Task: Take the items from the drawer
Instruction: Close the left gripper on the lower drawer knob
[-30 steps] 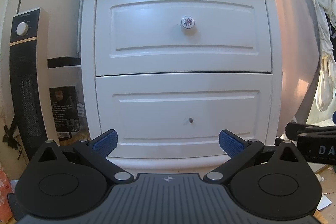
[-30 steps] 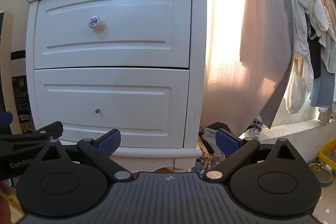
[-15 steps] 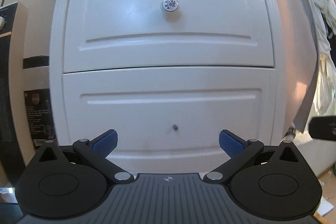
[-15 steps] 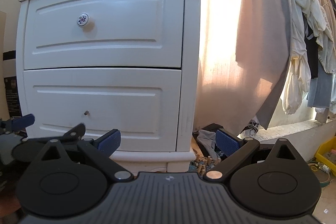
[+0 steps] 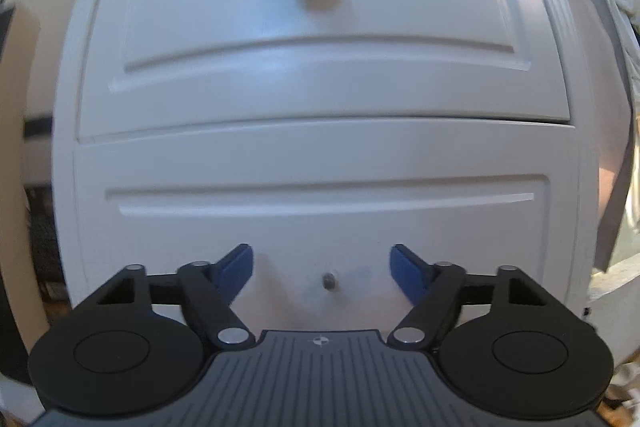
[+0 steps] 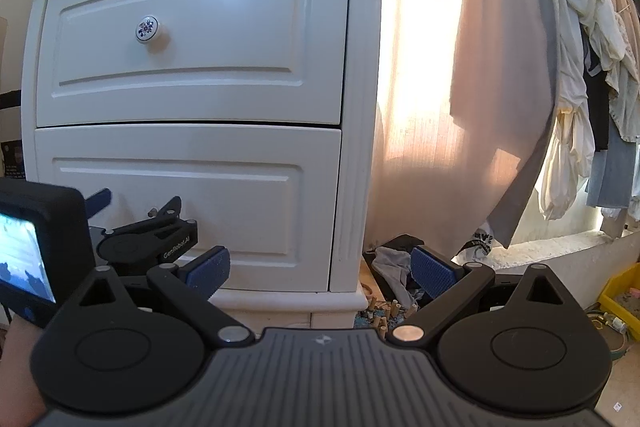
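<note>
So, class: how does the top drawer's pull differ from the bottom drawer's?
The top drawer's knob is a large, round white one with a blue floral pattern; the bottom drawer's stud is small, plain and metallic. The knob stands free, while the stud sits between the closing jaws of the left gripper, not yet touched. Both drawers are shut.

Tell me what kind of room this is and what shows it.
Most likely a bedroom at home. A white two-drawer nightstand with a floral ceramic knob stands beside a long pink curtain, and clothes hang in a bunch on the right, with more garments heaped on the floor.
</note>
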`<action>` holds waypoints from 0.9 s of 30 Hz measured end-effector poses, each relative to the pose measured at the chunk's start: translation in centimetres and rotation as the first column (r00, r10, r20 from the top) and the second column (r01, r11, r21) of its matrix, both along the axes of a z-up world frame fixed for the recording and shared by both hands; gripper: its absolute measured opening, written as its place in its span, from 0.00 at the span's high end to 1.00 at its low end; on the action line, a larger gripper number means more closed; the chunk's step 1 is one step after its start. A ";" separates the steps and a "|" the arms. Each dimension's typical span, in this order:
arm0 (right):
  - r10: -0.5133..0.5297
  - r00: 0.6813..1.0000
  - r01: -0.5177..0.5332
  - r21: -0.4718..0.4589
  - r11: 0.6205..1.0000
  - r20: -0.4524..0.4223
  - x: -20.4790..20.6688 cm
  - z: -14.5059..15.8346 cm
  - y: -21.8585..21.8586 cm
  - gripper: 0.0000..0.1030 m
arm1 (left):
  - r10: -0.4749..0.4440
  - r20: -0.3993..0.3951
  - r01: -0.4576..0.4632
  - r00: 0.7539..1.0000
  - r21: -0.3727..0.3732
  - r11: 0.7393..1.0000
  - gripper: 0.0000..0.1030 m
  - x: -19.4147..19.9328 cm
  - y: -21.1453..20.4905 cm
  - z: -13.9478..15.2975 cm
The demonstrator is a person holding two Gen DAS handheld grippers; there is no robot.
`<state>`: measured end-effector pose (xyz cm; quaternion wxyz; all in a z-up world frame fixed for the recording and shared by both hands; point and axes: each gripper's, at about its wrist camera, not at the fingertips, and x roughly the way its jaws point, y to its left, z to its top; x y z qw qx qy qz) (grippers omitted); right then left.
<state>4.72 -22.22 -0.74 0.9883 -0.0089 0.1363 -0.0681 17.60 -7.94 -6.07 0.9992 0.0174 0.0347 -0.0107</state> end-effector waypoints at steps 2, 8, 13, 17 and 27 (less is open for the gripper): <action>-0.001 1.000 0.001 0.003 1.000 0.000 0.0 0.0 0.0 0.00 | 0.002 -0.011 -0.002 1.000 0.000 1.000 0.47 0.3 -0.1 -0.1; -0.001 1.000 0.001 0.007 1.000 0.000 -0.2 -0.1 0.0 0.00 | -0.011 -0.039 0.011 0.999 -0.013 1.000 0.50 1.0 -0.3 -0.4; -0.003 1.000 0.003 0.007 1.000 -0.004 -0.1 -0.1 -0.1 0.00 | -0.010 -0.033 0.010 0.999 0.007 1.000 0.72 0.9 -1.0 -0.6; -0.004 1.000 0.004 0.010 1.000 -0.015 0.1 -0.3 -0.2 0.00 | -0.010 -0.049 0.010 0.999 0.000 1.000 0.80 0.9 -1.1 -0.5; -0.007 1.000 0.007 0.012 1.000 -0.020 0.6 -0.2 -0.6 0.00 | -0.028 -0.052 0.025 0.998 -0.054 0.998 0.96 1.3 -0.5 -0.3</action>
